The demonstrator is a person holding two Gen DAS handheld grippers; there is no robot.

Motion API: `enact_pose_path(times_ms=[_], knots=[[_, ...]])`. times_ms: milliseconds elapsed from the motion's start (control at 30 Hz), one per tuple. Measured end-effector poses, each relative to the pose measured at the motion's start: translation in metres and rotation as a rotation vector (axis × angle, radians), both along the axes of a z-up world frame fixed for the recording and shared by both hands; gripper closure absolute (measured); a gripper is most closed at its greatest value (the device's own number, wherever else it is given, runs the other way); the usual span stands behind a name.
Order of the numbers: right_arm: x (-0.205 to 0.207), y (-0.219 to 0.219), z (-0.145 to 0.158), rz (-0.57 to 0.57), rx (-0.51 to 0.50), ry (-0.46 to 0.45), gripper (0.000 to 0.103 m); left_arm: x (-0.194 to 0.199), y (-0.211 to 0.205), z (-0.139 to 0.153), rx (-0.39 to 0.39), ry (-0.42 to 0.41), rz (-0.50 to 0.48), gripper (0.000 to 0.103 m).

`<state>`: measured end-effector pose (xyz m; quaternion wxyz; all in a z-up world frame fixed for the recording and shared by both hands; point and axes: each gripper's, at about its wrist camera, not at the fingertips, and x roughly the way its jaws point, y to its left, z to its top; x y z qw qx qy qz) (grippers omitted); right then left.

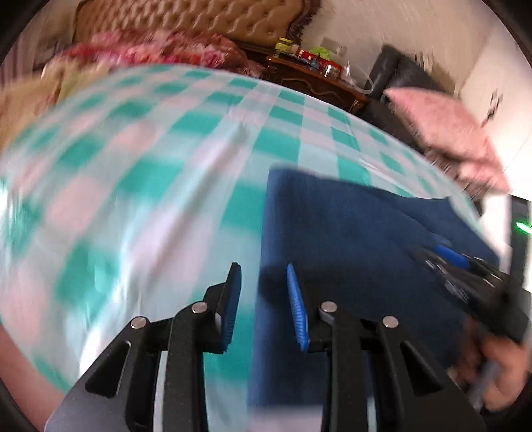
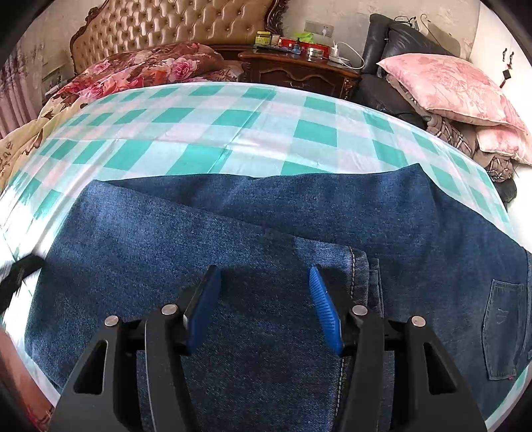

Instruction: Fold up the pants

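Blue denim pants (image 2: pixel 232 239) lie folded on a green and white checked sheet (image 2: pixel 232 133). A hem edge with white stitching (image 2: pixel 355 262) lies just right of my right gripper (image 2: pixel 264 275), which is open and empty over the denim. A back pocket (image 2: pixel 505 332) shows at the right. In the blurred left wrist view my left gripper (image 1: pixel 264 272) is open and empty at the left edge of the pants (image 1: pixel 332 239). The right gripper (image 1: pixel 465 275) shows there over the denim.
A floral blanket (image 2: pixel 149 69) and tufted headboard (image 2: pixel 173 26) lie at the back. A dark nightstand (image 2: pixel 299 69) holds small items. Pink pillows (image 2: pixel 449 86) and a dark chair (image 2: pixel 399 43) stand at the right.
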<state>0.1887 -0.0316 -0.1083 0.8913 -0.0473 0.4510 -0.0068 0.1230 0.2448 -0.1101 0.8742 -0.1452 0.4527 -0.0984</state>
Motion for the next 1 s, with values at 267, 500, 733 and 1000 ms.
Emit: enact_pose_path(times_ms=[267, 500, 733, 1000], knots=[[0.006, 0.011, 0.020, 0.013, 0.007, 0.045, 0.046, -0.053, 0.009, -0.016, -0.168, 0.008, 0.029, 0.078], [0.020, 0.108, 0.051, 0.302, 0.137, 0.235, 0.046, -0.056, 0.016, -0.004, -0.248, -0.042, 0.004, 0.090], [0.052, 0.180, 0.008, 0.348, 0.017, 0.446, 0.046, -0.068, -0.008, 0.022, -0.070, -0.105, -0.005, 0.091], [0.050, 0.193, 0.004, 0.339, -0.094, 0.355, 0.086, -0.074, -0.007, 0.031, -0.145, -0.143, 0.045, 0.090]])
